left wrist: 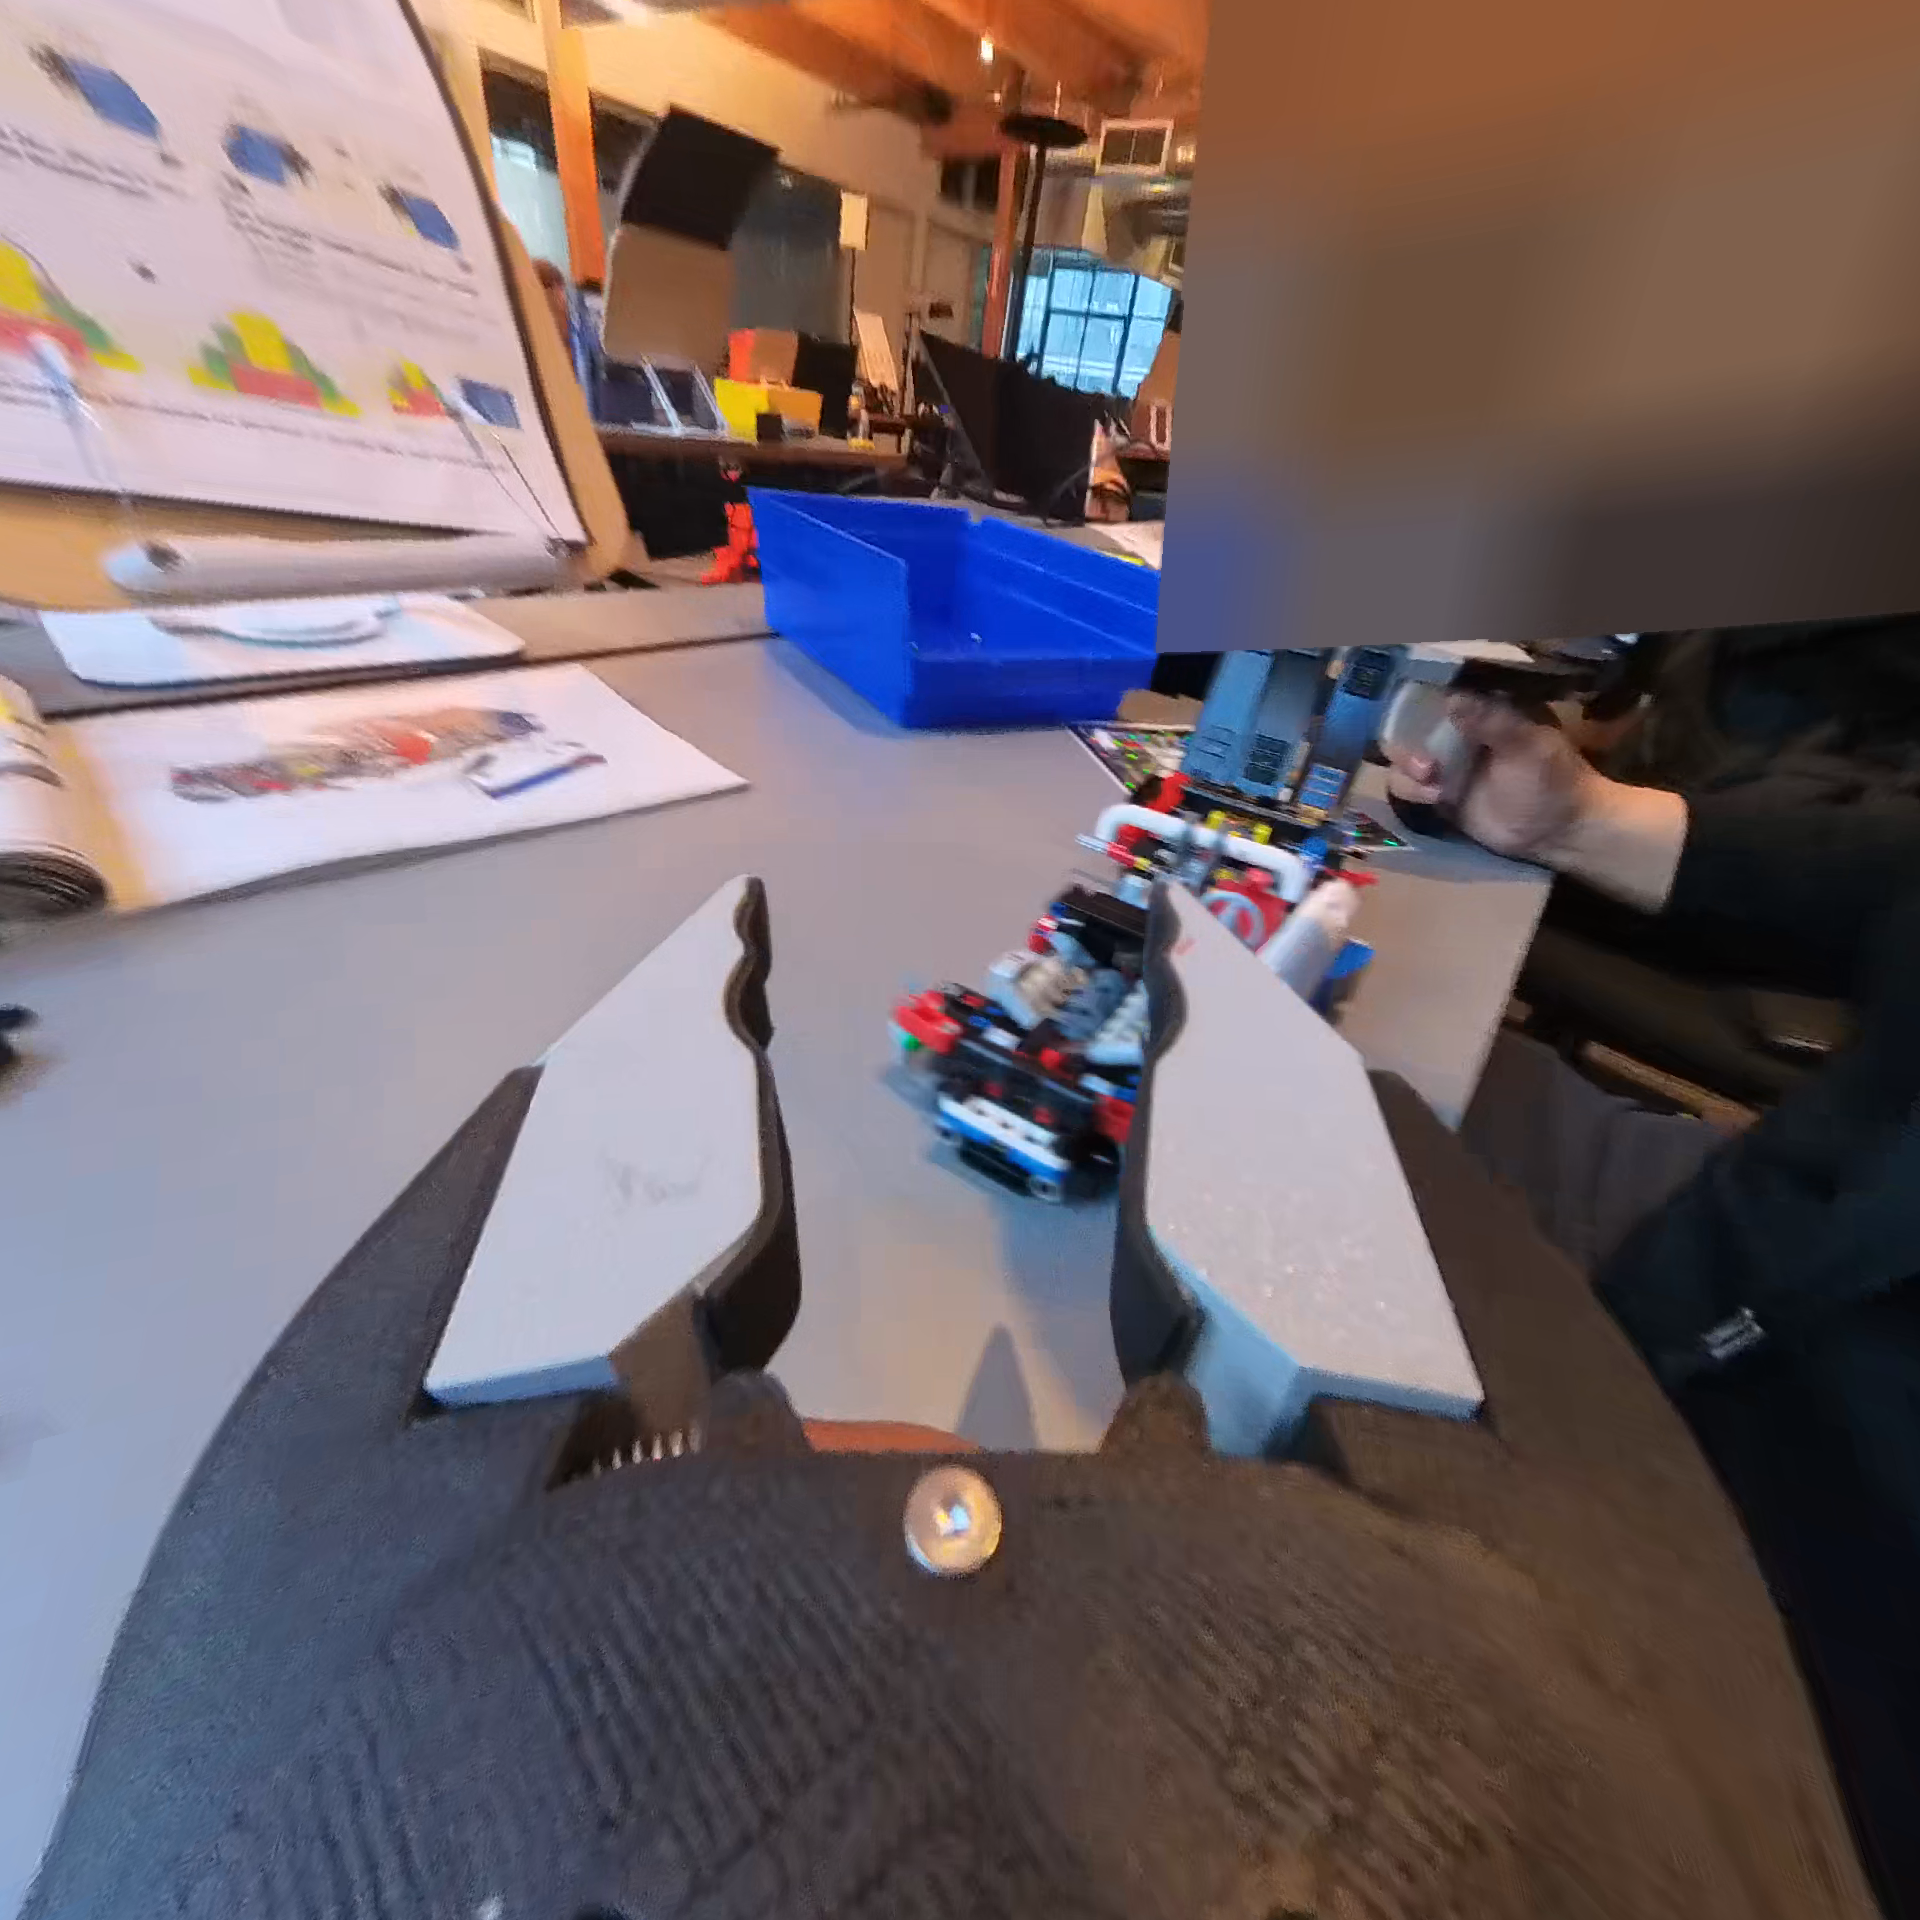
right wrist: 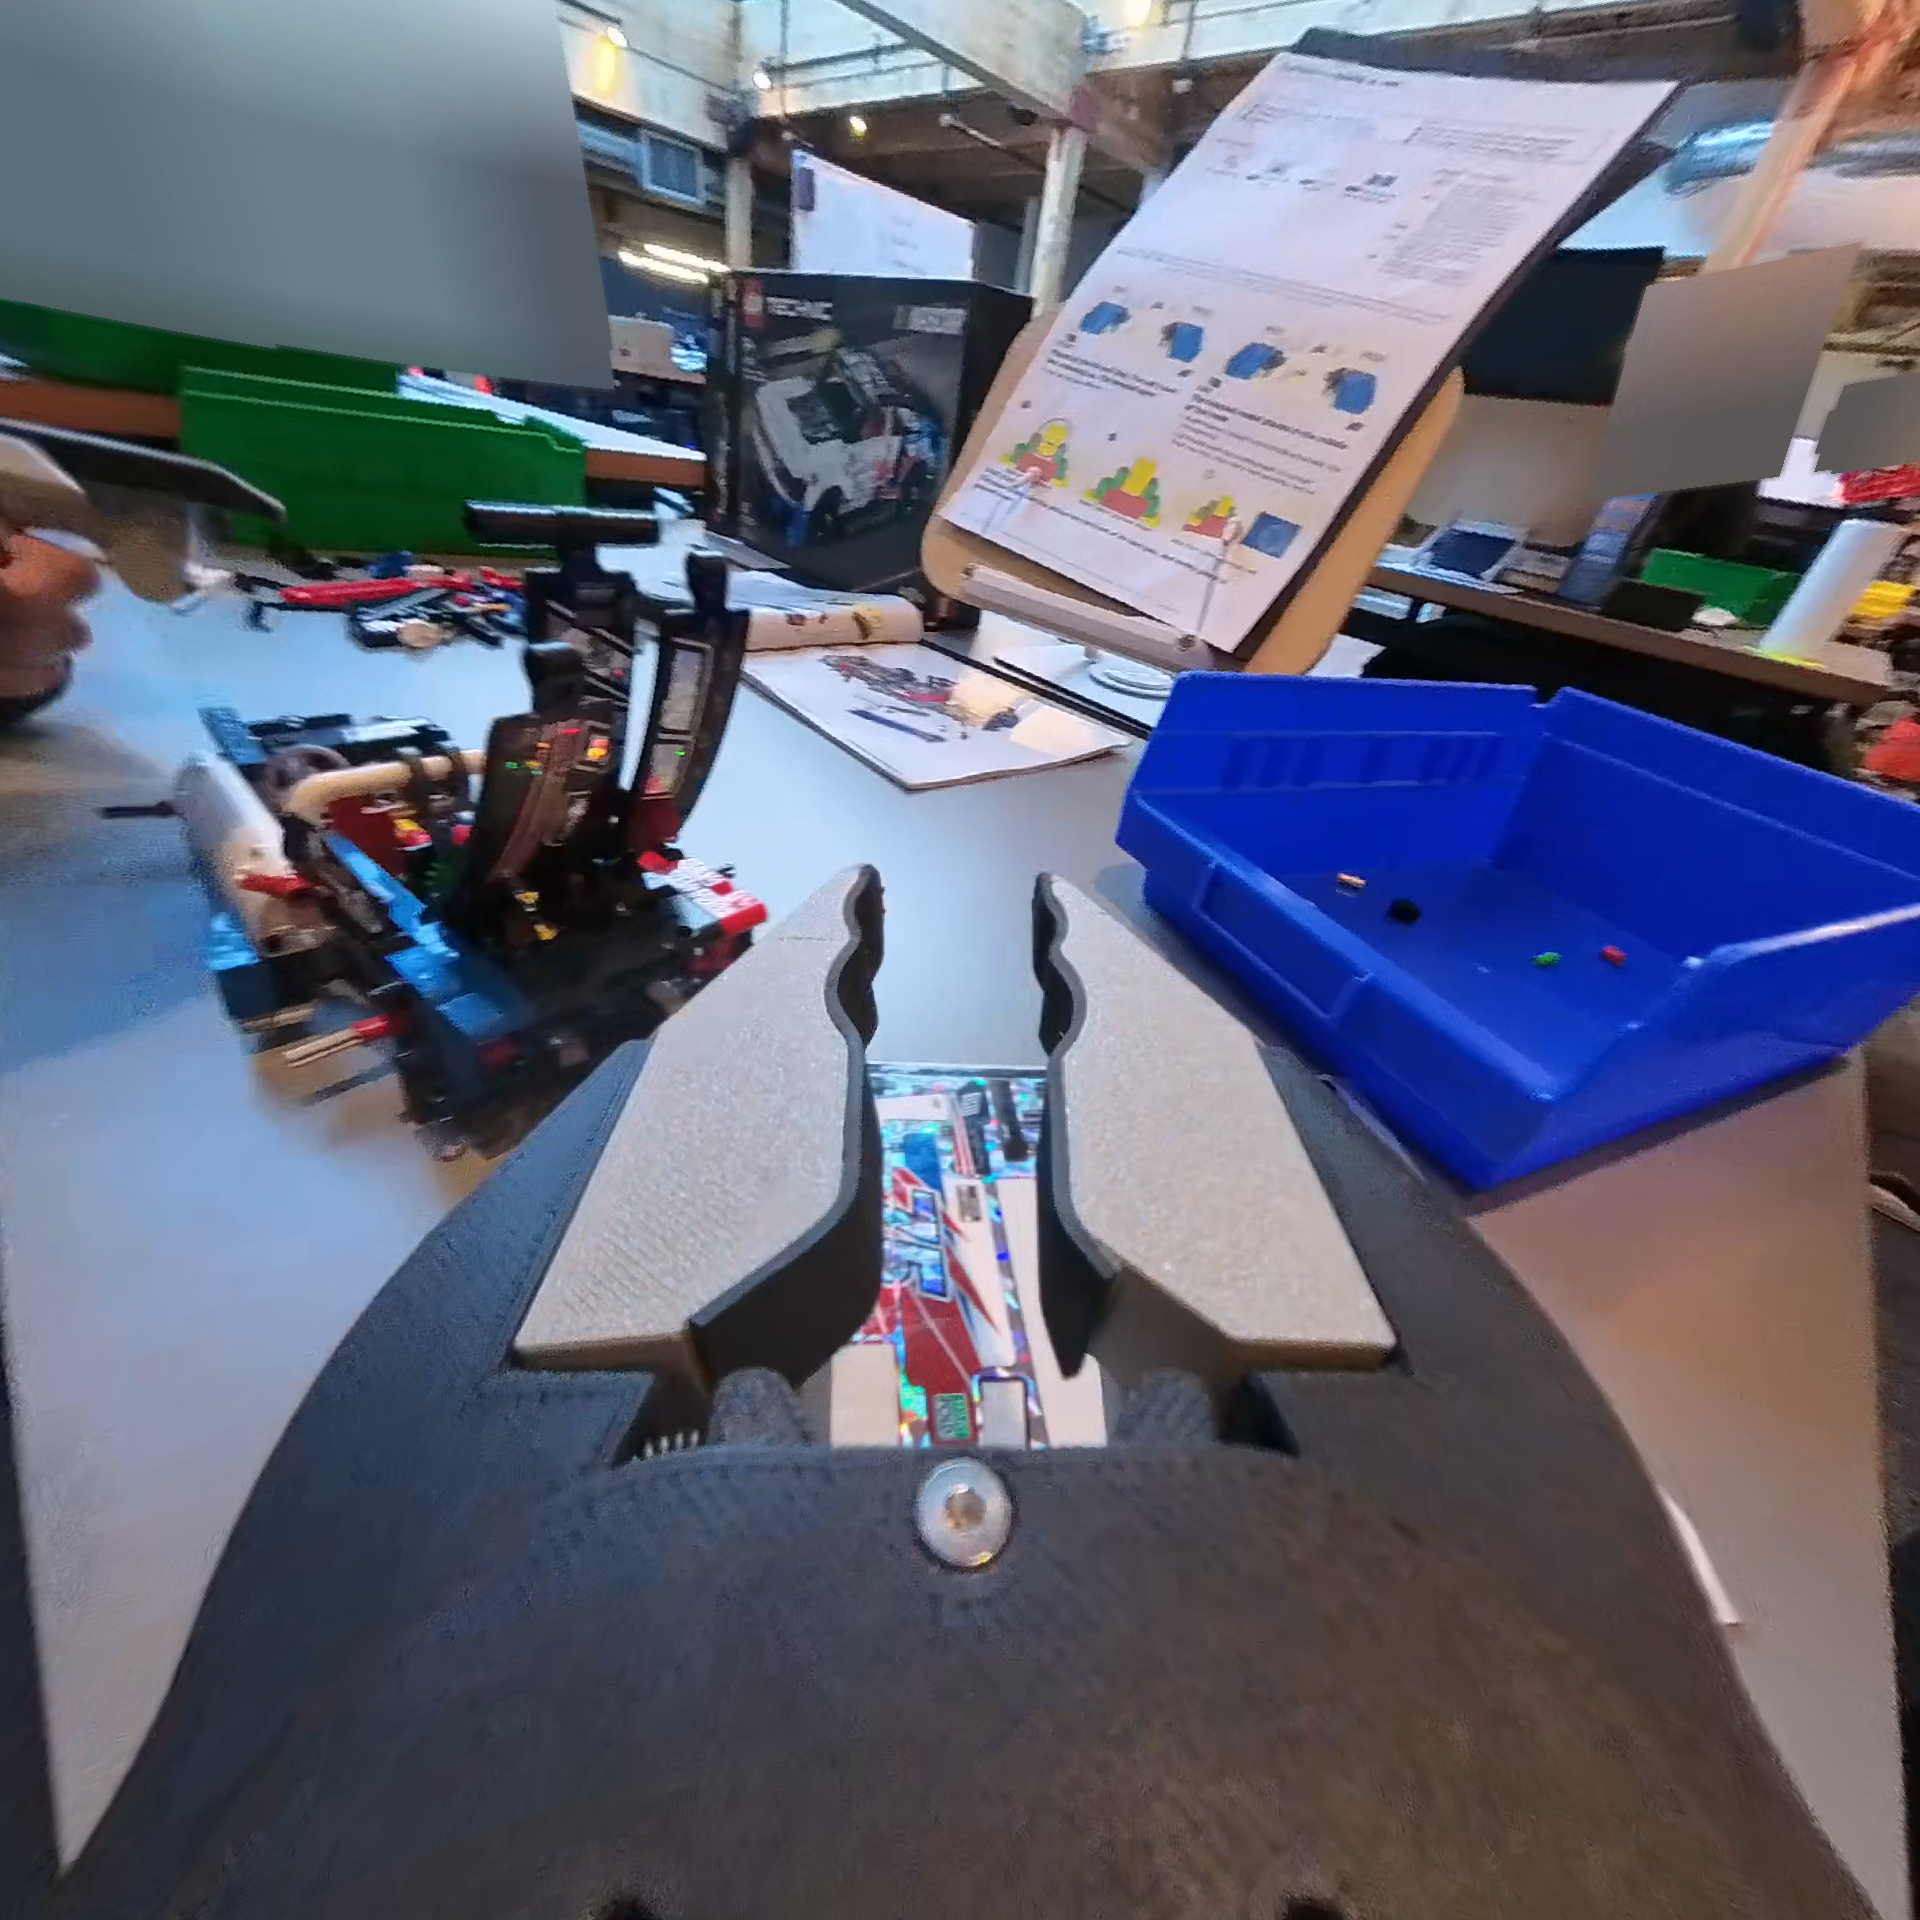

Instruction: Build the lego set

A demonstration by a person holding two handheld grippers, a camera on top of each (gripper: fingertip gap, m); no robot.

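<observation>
A partly built lego car in black, blue, red and white lies on the grey table. My left gripper is open and empty, low over the table, and its right finger overlaps the car's side. In the right wrist view the car sits at the left, with the left gripper's dark frame standing over it. My right gripper is open and empty above a shiny sticker sheet. The right gripper, held by a hand, also shows beyond the car in the left wrist view.
A blue bin holding a few tiny pieces sits right of my right gripper and also shows in the left wrist view. An open instruction booklet lies flat. A sheet stands on a stand. The lego box, green bins and loose parts are at the back. Left tips to right tips: about 35 cm.
</observation>
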